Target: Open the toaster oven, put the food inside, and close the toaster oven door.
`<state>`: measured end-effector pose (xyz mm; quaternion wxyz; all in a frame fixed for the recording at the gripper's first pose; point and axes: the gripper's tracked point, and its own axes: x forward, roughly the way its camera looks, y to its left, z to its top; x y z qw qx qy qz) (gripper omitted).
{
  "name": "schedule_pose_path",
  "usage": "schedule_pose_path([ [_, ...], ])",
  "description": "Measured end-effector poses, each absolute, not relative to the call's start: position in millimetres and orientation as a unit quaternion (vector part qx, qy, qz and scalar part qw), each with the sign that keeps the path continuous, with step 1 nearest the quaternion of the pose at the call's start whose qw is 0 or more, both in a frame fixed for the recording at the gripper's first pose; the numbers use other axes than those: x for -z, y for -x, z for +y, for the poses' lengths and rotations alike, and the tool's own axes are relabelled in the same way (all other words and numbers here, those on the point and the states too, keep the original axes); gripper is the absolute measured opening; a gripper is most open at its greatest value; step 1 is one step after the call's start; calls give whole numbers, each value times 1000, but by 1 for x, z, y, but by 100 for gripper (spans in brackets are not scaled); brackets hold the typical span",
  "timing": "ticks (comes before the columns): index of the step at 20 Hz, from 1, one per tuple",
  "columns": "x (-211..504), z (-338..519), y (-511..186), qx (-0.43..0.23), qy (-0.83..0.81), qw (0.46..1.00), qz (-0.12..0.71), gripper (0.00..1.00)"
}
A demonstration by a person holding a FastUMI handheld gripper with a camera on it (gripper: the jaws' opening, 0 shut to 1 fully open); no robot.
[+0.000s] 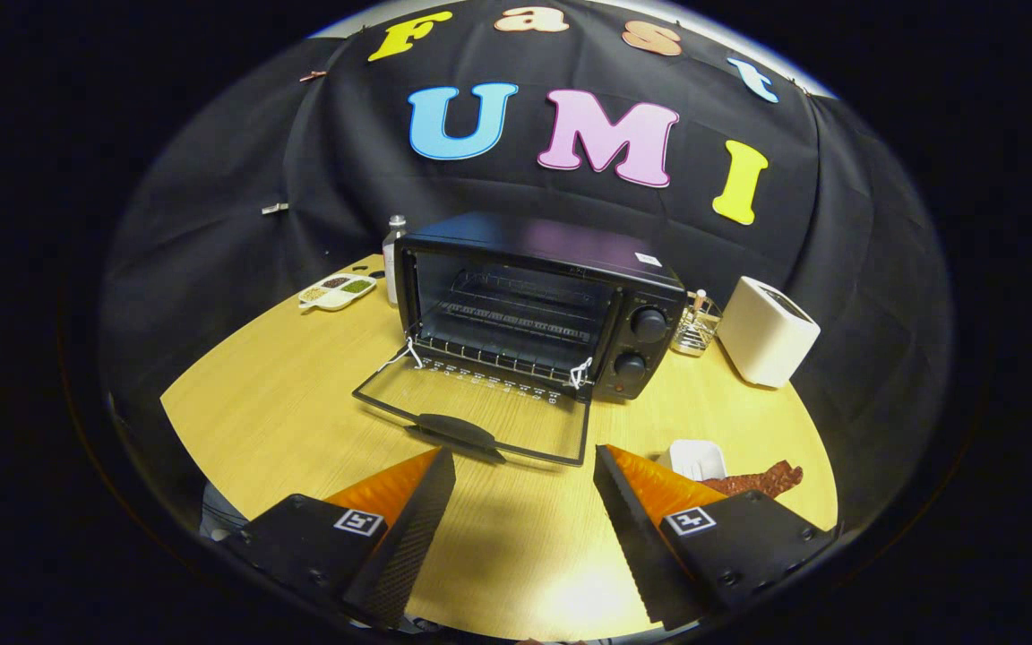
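Observation:
A black toaster oven (538, 300) stands on the wooden table (283, 394) with its glass door (480, 414) folded down flat toward me. The wire rack (516, 318) inside is bare. Two knobs sit on its right panel. My gripper (525, 466) is open, hovering just short of the door's handle (455, 430), nothing between the fingers. The food, a reddish-brown strip (762, 480), lies on the table by a small white dish (697, 459), just beyond the right finger (637, 502).
A white boxy appliance (767, 330) stands right of the oven, with a small glass holder (697, 327) between them. Behind the oven's left corner are a bottle (393, 244) and a white divided dish of spices (337, 291). Bare tabletop lies left of the door.

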<state>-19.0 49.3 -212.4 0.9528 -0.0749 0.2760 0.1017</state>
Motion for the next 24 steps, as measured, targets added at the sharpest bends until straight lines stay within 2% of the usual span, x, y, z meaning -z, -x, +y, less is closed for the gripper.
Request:
schedule_pose_path([
  [6, 176, 26, 16, -95, 79, 959, 254, 97],
  [13, 142, -31, -19, -92, 5, 962, 258, 97],
  [18, 165, -110, -39, -88, -34, 944, 315, 97],
  [24, 230, -184, -35, -77, -63, 913, 395, 98],
])
